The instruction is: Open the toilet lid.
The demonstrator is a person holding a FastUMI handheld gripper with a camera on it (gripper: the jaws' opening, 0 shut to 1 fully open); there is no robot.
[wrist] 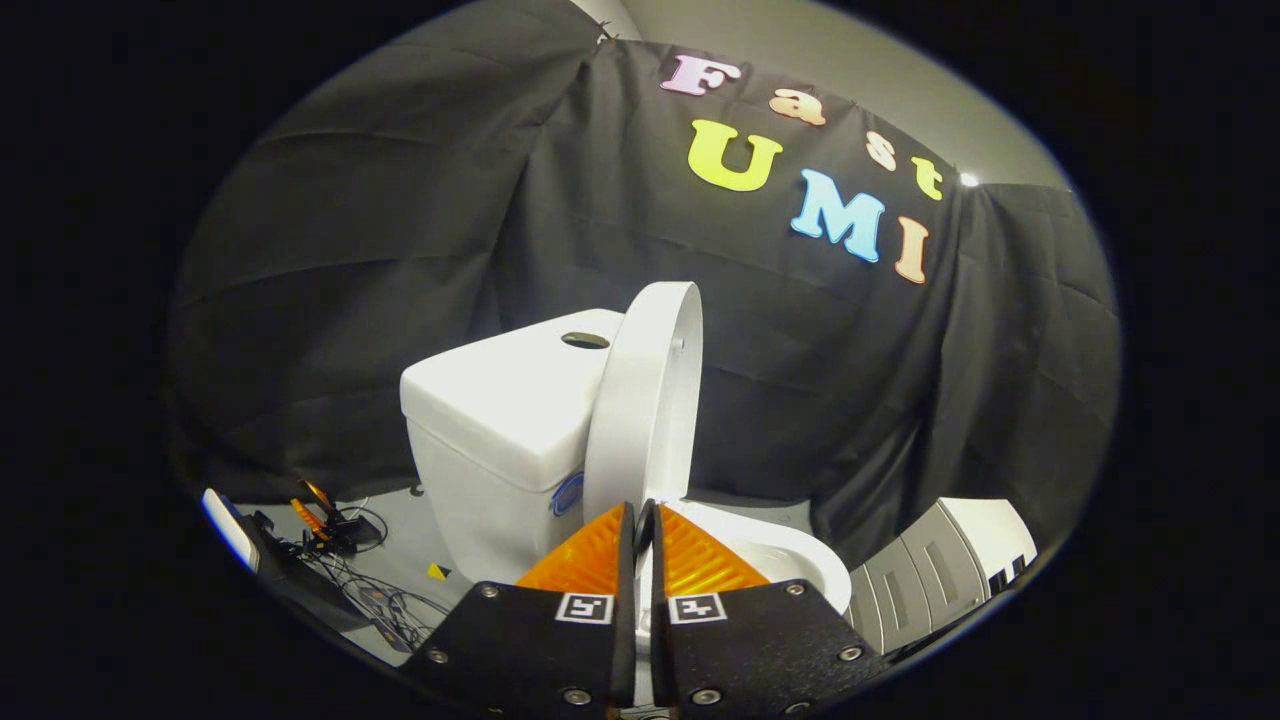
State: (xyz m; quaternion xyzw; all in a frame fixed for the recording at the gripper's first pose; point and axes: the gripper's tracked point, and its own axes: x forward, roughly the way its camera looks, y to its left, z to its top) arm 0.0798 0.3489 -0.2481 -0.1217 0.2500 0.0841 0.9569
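Gripper [637, 520] fingers nearly together, seemingly pinching raised white plastic toilet lid [645, 400] edge; opening almost finished; next: lean against white ceramic cistern [500, 400], release.

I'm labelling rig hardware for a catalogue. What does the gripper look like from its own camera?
The gripper has two wedge-shaped fingers with ribbed surfaces, narrowing toward their tips. Each sits on a flat black plate with silver screws and a small square black-and-white marker.
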